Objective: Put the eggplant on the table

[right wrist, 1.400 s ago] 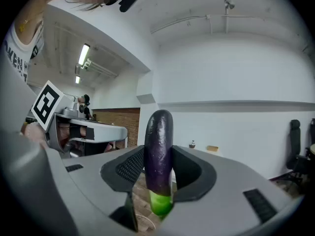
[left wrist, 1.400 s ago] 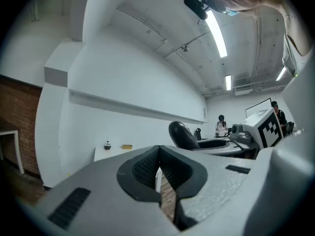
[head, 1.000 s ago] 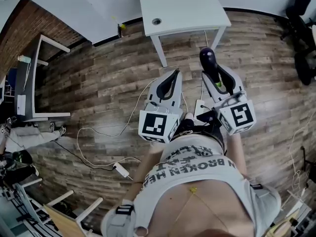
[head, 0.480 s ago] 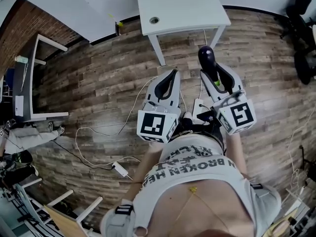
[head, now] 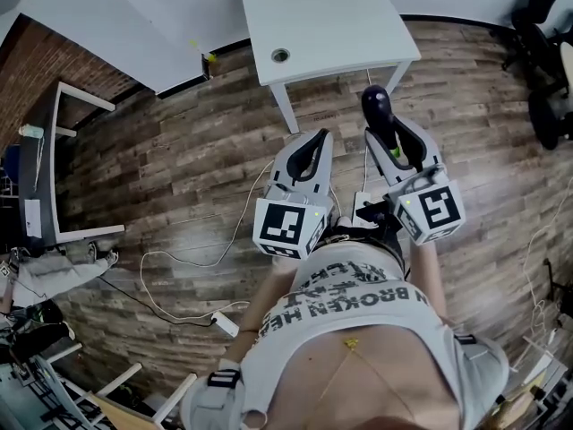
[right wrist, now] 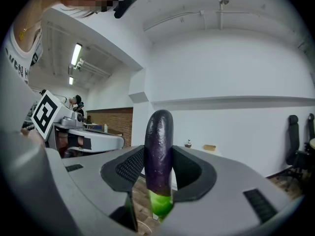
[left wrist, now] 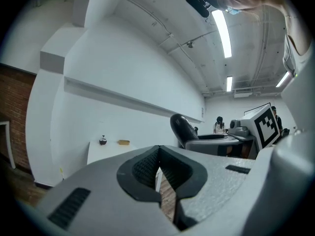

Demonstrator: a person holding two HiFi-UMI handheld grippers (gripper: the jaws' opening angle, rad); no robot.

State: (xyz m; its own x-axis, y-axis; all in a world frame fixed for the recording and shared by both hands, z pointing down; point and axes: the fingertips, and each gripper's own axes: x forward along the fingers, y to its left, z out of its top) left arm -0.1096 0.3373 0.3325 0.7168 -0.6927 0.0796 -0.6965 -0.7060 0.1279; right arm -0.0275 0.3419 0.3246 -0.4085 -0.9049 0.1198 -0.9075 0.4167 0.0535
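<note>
The right gripper [head: 391, 134] has its jaws clenched on the eggplant [right wrist: 158, 156]. The ribbed pads press its 2 sides, the dark purple body stands up beyond the jaw tips, and the green stem end sits low at the back of the jaws. In the head view the eggplant [head: 376, 106] pokes out past those tips over the wooden floor [head: 179, 150], just short of the near edge of the white table [head: 322, 16] and close to its near right corner. It is not on the table. The left gripper [head: 309, 143] is beside it, a little further from that edge, its jaws closed tip to tip with nothing between them. Compared with 1 second ago, the table's near edge has come closer to both grippers and the floor has slid back under the person. The grip on the eggplant is unchanged.
</note>
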